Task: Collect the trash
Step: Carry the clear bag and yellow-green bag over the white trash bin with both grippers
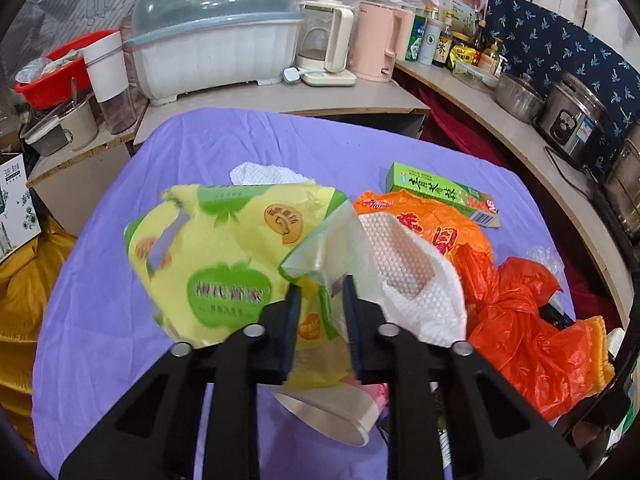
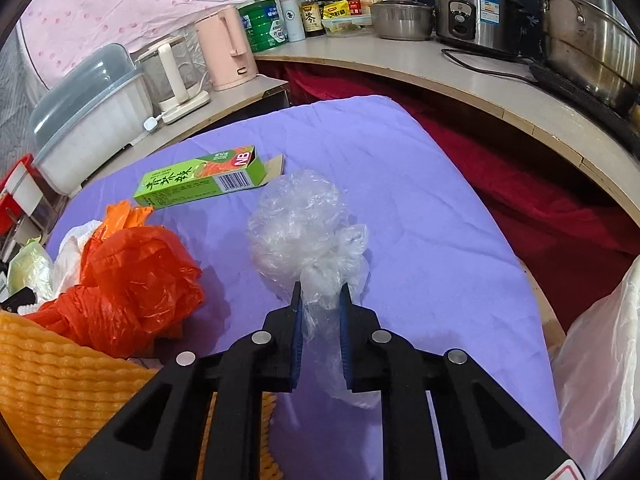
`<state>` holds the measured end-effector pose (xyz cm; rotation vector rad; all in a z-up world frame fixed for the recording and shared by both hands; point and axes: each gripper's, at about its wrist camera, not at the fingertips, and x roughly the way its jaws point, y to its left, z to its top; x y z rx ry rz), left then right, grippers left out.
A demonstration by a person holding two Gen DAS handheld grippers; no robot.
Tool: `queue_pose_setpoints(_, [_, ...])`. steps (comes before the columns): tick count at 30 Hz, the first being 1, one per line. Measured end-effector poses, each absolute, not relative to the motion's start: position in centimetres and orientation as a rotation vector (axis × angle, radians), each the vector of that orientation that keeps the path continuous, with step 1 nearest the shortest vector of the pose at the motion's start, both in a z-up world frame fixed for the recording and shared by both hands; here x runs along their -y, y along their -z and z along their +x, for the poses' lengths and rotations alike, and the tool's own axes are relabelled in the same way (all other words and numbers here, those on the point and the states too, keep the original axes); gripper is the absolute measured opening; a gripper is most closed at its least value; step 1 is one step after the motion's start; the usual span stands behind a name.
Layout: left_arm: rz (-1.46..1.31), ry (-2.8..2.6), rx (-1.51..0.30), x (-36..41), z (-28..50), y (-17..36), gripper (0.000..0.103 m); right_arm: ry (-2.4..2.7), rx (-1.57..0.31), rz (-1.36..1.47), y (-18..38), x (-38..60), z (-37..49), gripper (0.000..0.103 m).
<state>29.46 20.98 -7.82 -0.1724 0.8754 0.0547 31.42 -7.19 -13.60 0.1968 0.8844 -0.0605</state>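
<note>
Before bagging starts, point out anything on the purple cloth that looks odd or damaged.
The green carton lies on its side with its end flap open. The clear plastic wad and red plastic bag are crumpled. All of it looks like discarded trash; nothing has spilled.

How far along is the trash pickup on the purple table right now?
Nothing looks collected yet. In hand: the left gripper pinches the yellow bag, the right gripper the clear plastic wad. Left on the purple cloth: green box, red bag, paper towel.

Matt purple cloth (image 2: 400, 200), glossy crinkled clear film (image 2: 298, 224), glossy orange plastic bag (image 2: 136, 276), printed cardboard carton (image 2: 200, 180).
</note>
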Motion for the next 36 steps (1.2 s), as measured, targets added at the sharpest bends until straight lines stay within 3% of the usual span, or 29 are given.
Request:
queue_pose_setpoints(5, [-0.179,-0.043,-0.847,-20.7,28.4,6.2,0.008,0.063,-0.848,0.199,11.8,7.4,30.1,0.010])
queue_pose_setpoints(19, [-0.181,0.035,-0.700,-18.0,22.7,-1.9,0.007,0.096,-0.695,0.240,3.5,10.1,22.6,0.010])
queue_pose_setpoints(36, [-0.070,0.326,-0.622,-3.2,13.8,-7.4,0.007,0.232,-0.566,0.320,-2.1,18.4,9.6,0.010])
